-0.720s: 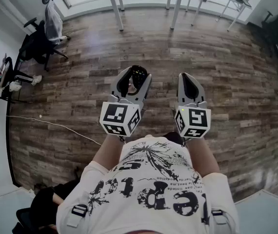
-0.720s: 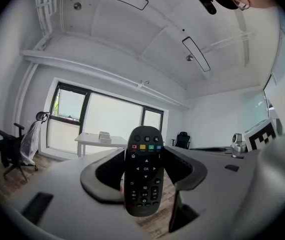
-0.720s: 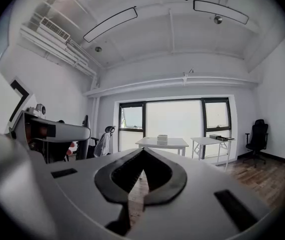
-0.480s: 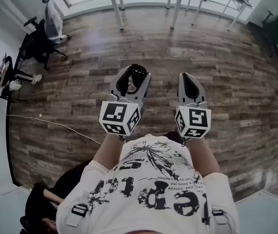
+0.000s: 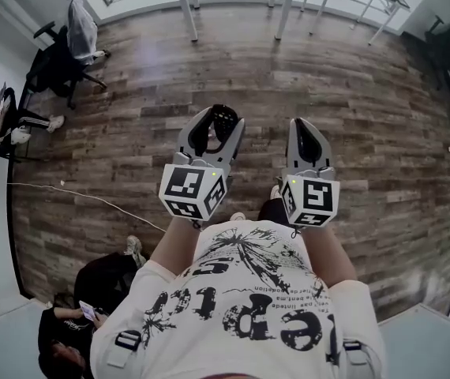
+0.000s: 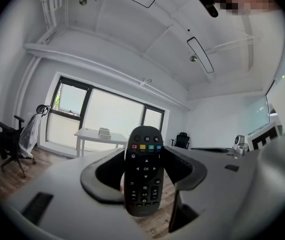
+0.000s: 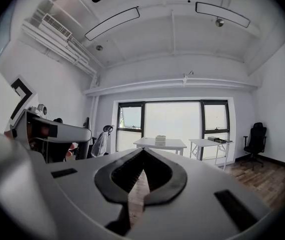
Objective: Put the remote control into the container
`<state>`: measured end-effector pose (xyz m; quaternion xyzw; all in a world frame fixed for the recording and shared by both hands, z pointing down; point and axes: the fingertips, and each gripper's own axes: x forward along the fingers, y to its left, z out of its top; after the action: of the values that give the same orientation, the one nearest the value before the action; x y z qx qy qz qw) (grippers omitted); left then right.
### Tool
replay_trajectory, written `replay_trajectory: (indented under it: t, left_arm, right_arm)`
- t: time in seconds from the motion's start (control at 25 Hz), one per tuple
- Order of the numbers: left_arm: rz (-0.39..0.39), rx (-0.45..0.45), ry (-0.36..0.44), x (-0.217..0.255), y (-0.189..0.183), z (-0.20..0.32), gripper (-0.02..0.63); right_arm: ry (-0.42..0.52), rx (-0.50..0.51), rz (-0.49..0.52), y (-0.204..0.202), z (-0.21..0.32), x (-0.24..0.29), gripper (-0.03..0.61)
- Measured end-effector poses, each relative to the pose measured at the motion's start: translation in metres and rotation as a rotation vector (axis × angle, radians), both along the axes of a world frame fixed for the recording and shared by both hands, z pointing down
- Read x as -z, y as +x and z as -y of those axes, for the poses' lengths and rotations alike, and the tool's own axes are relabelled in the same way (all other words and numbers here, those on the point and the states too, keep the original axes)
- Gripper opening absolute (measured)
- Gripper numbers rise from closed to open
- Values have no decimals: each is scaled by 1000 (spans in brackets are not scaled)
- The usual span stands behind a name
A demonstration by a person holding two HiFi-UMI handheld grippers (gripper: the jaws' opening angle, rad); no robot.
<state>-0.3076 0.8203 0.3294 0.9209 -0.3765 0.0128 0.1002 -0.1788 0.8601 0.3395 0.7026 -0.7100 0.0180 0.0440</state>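
My left gripper point(image 5: 219, 125) grips the remote control point(image 6: 144, 171) between wide-set fingers, long axis along them. My right gripper point(image 7: 142, 156) is closed and empty. The container seems out of view.

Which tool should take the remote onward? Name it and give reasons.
Left. The left tool grips the remote between its jaws, ready to carry. The right tool is shut and empty.
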Motion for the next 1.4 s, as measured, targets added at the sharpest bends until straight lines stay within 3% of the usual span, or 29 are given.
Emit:
replay_trajectory:
  t: [0.28, 0.52, 0.8, 1.04, 1.4]
  left_arm:
    - [-24, 26, -25, -14, 21, 25, 252]
    - [-20, 109, 5, -11, 48, 69, 252]
    - [16, 183, 46, 0, 111, 125, 252]
    - [-34, 201, 36, 16, 165, 170, 252]
    - [-4, 184, 1, 2, 198, 216, 252]
  right_arm:
    - [5, 31, 23, 29, 36, -6, 2]
    - [31, 70, 79, 76, 90, -3, 2]
    - [52, 107, 102, 151, 164, 7, 2]
    - [55, 139, 120, 207, 213, 18, 2]
    - [-25, 180, 186, 231, 259, -19, 2]
